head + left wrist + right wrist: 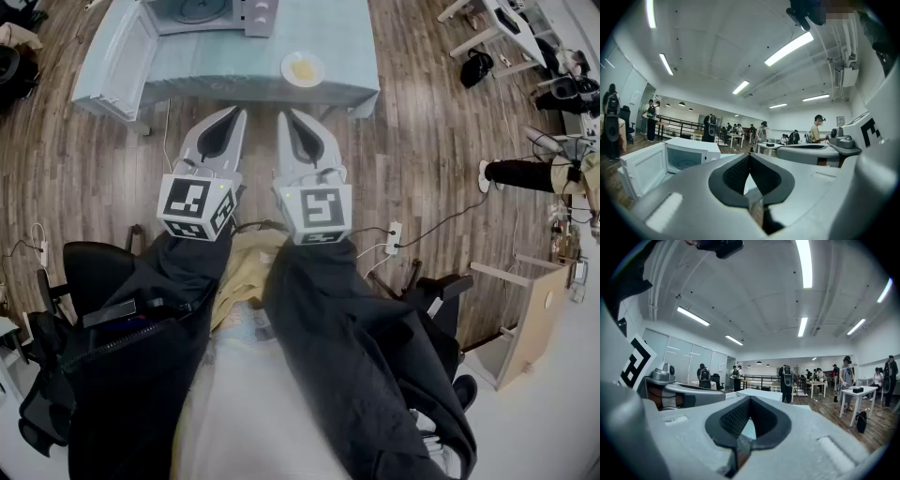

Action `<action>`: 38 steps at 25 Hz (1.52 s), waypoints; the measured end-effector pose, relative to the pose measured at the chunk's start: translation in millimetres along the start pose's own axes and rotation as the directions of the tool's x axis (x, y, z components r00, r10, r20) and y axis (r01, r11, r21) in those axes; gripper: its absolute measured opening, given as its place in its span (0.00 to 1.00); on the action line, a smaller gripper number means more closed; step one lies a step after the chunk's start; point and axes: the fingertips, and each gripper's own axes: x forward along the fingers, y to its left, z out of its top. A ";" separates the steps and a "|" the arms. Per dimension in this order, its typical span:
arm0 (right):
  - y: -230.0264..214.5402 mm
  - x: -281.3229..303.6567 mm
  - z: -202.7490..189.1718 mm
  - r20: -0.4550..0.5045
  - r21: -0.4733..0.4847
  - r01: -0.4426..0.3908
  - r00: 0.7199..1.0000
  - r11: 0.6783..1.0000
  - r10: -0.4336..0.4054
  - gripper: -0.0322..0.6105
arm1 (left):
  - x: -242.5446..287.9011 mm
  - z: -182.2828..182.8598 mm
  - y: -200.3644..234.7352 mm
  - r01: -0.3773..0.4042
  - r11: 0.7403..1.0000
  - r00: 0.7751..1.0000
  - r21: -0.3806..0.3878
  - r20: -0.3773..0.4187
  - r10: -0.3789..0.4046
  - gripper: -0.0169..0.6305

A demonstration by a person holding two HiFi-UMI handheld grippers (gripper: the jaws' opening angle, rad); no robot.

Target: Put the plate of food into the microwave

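So going left to right: the microwave (pixel 202 11) sits at the far left of the worktop (pixel 187 66) with its door (pixel 117 56) swung wide open to the left, so the cavity's ready. The left claw (pixel 238 112) is closed on nothing and hangs over the floor short of the worktop, roughly in line with the microwave. The right claw (pixel 285 113) is just beside it, also closed and empty. The plate of food (pixel 303 68) sits near the worktop's front edge, straight ahead of the right claw and a touch to its right. So I'd say the right one is the nearer pick for the grab, then carry it left to the microwave.
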 end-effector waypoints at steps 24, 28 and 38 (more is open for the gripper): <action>-4.6 -20.2 -40.5 -0.058 0.054 -0.099 0.993 0.994 0.103 0.05 | 7.1 -38.3 -25.7 -0.033 0.999 0.997 -0.022 -0.073 0.031 0.02; -9.6 -14.5 -51.4 -0.075 0.075 -0.101 0.991 0.992 0.107 0.05 | 14.5 -47.3 -20.9 -0.037 0.999 0.995 -0.031 -0.098 0.033 0.02; -40.7 35.5 -53.4 -0.115 0.053 -0.053 0.992 0.997 0.059 0.05 | 73.3 -39.4 8.4 0.026 0.998 0.995 -0.057 -0.094 -0.032 0.02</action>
